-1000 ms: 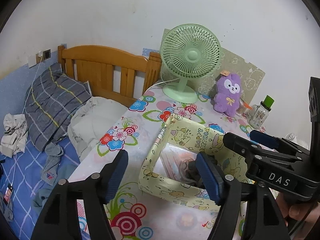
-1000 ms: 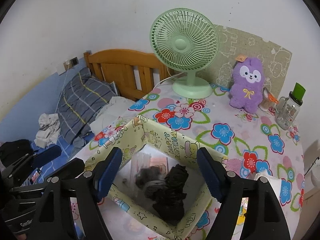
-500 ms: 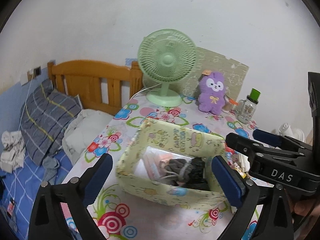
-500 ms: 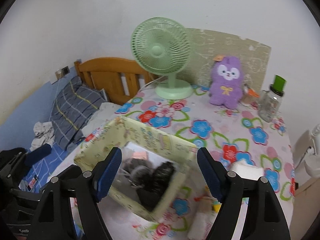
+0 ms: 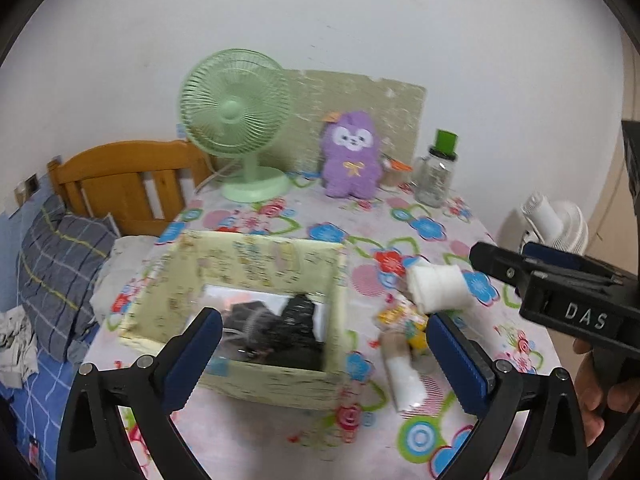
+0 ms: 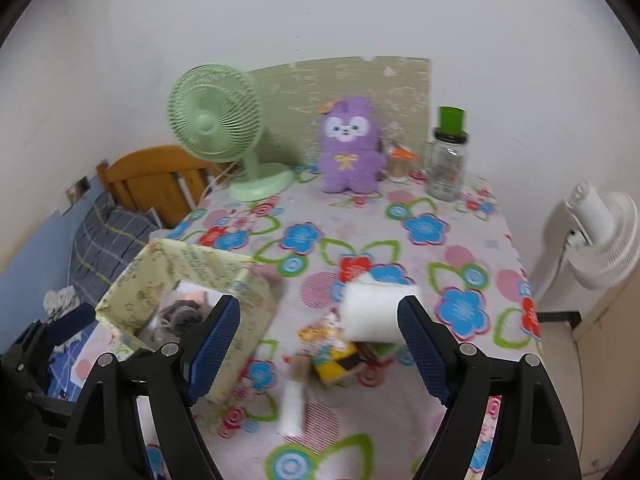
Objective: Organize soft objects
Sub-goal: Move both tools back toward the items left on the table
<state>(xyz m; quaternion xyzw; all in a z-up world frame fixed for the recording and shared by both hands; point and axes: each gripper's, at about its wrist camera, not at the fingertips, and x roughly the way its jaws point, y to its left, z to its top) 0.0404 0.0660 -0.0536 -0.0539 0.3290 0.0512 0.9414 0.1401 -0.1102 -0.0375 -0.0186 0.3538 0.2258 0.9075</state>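
- Left wrist view: the left claw (image 5: 320, 344) stands wide with nothing between its pads, its jaws having just been opening; it hangs over the near wall of the yellow box (image 5: 256, 264) on the flowered table (image 5: 432, 216); the box holds dark soft pieces (image 5: 296, 320) and a grey one, too blurred to name; to the right of the box lie a white roll (image 5: 438, 290), a smaller white roll (image 5: 404, 380) and bright packets (image 5: 404, 320); the right claw's body shows beyond them.
- Right wrist view: the right claw (image 6: 320, 344) is wide and empty, its jaws having just been opening; the white roll (image 6: 376, 312) lies between its fingertips but ahead of them, untouched, right of the box (image 6: 188, 268).
- Risk: the view is smeared; a hasty closing could pinch the roll off-centre and squash it, or nudge it against the packets; the light box could be shoved by the left claw.
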